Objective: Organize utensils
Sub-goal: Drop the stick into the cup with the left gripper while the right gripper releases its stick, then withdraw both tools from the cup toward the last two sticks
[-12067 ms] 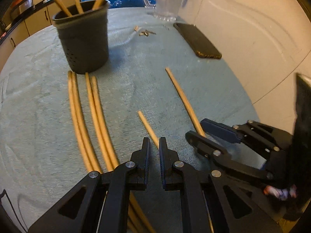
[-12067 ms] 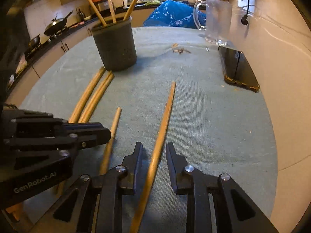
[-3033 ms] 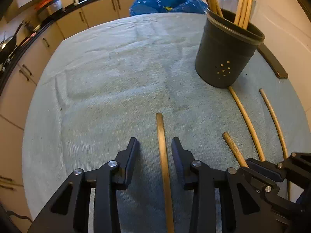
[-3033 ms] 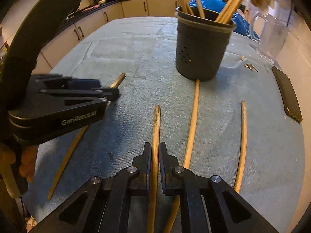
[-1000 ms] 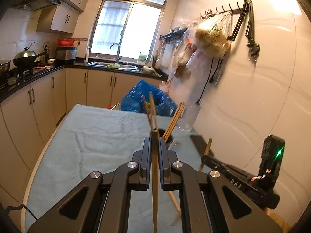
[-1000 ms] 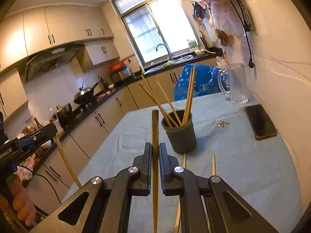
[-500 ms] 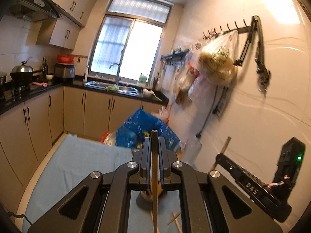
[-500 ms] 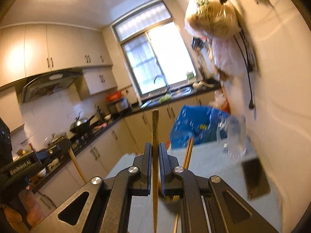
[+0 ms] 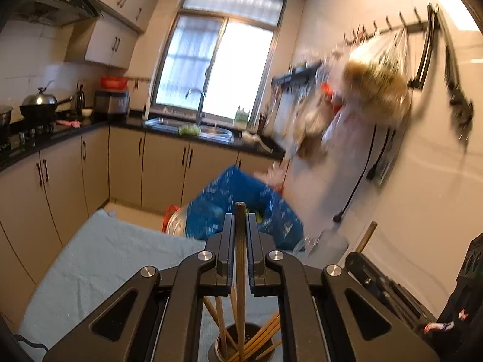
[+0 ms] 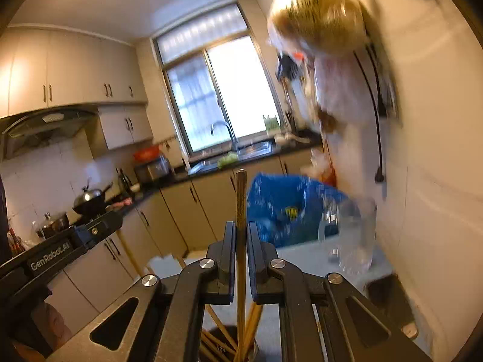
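My left gripper (image 9: 240, 229) is shut on a wooden chopstick (image 9: 240, 286) held upright, its lower end down in the dark utensil holder (image 9: 225, 345) among several other chopsticks. My right gripper (image 10: 241, 235) is shut on another upright chopstick (image 10: 241, 211), whose lower end reaches the same holder (image 10: 225, 344) below it. Each gripper shows at the edge of the other's view: the right one (image 9: 377, 274) with its chopstick tip, the left one (image 10: 75, 241) at the left.
The table (image 9: 99, 259) is covered with a light blue towel. A clear glass pitcher (image 10: 351, 235) and a black phone (image 10: 389, 295) stand by the right wall. A blue bag (image 9: 241, 211) lies behind the table. Kitchen counters and a sink are farther back.
Both grippers have tilted further upright over the holder, and the chopsticks' lower ends have come down into it. The view has swung up toward the window and wall.
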Available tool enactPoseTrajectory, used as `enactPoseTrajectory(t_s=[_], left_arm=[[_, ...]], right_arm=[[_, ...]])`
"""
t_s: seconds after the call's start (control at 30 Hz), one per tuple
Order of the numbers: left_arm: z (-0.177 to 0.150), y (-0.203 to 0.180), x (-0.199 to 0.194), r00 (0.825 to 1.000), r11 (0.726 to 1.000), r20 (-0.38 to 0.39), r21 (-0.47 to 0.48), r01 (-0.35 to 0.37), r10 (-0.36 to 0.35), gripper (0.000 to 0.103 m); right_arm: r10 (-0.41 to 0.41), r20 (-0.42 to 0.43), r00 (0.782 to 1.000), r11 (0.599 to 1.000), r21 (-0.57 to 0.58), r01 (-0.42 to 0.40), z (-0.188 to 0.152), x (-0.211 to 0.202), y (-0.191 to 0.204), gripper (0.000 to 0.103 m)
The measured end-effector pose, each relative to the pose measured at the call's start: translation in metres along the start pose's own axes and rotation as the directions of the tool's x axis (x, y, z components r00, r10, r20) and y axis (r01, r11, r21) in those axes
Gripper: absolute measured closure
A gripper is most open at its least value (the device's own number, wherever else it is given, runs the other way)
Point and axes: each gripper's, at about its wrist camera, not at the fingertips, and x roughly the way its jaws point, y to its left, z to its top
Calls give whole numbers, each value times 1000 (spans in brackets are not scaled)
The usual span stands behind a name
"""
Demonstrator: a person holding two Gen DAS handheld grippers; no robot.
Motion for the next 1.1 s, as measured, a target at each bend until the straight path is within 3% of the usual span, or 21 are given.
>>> enactPoseTrajectory(t_s=[0.3,0.43,0.57,0.83,1.0,1.1], left_arm=[[-20,-1,21,997,1000,-80,20,-20,21,95],[-22,0,4,997,1000,-80,18,-12,13,78],[-18,-1,-23,999,1000,-48,24,-7,8,69],[-27,17,-97,1000,1000,1,11,-10,9,58],[-61,37,-126,998,999,-52,-10,-45,44,51],[-101,48,-123,988,998,-144,-8,-62,60,50]], right_arm=[[-1,-131,991,999,32,6,-38,27,-22,95],[1,-157,988,999,35,5,-42,31,-23,94],[9,-166,986,999,48,-2,-40,27,-23,78],[2,-121,993,999,47,4,-33,-24,-27,59],[-19,-182,983,999,42,27,-58,-52,-42,50],[-53,-279,959,998,24,62,-91,-59,-56,50]])
